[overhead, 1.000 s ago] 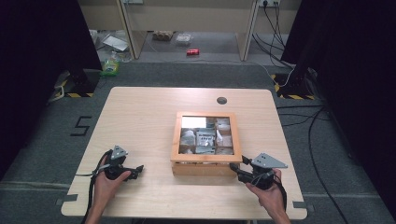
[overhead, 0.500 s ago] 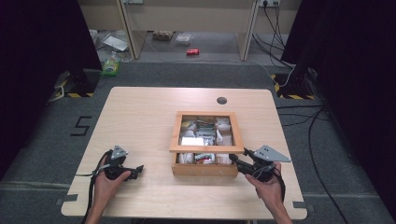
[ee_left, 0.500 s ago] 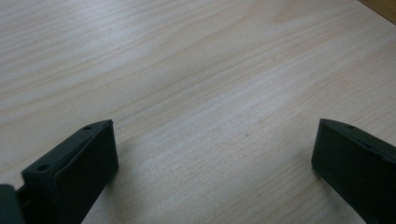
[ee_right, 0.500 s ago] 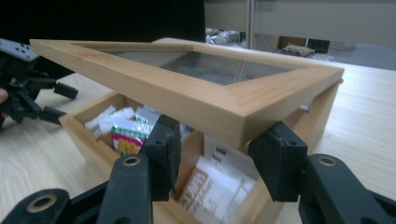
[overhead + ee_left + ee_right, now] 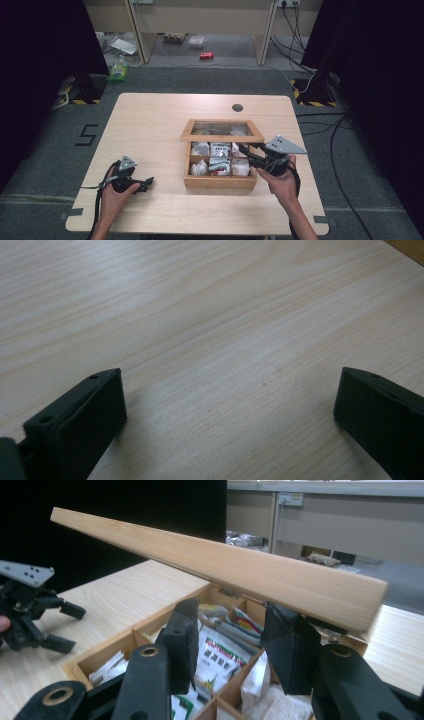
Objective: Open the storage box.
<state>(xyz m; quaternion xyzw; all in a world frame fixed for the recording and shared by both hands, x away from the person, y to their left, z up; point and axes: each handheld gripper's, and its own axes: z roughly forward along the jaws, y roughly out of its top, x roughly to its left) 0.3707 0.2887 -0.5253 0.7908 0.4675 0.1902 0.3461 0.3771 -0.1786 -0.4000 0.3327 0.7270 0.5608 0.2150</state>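
A wooden box (image 5: 220, 181) with several compartments of sachets (image 5: 219, 150) stands right of the table's middle. Its glass-paned lid (image 5: 222, 137) is tilted up on its far hinges. My right gripper (image 5: 244, 150) reaches in from the box's right side, under the raised front rail. In the right gripper view the lid (image 5: 225, 575) lies across just above the tips of my right gripper (image 5: 231, 609). Its jaws have just been closing; nothing is pinched between them. My left gripper (image 5: 147, 184) rests open on the table near the front left, with bare wood between its jaws (image 5: 230, 405).
A small dark round disc (image 5: 237, 107) sits in the tabletop (image 5: 150, 130) behind the box. Beyond the far edge, on the floor, lie clutter and a red can (image 5: 206, 55). Cables run along the floor at the right.
My right gripper has risen and moved toward the box, and the lid has swung up from flat on the box to tilted open. The left gripper has stayed put.
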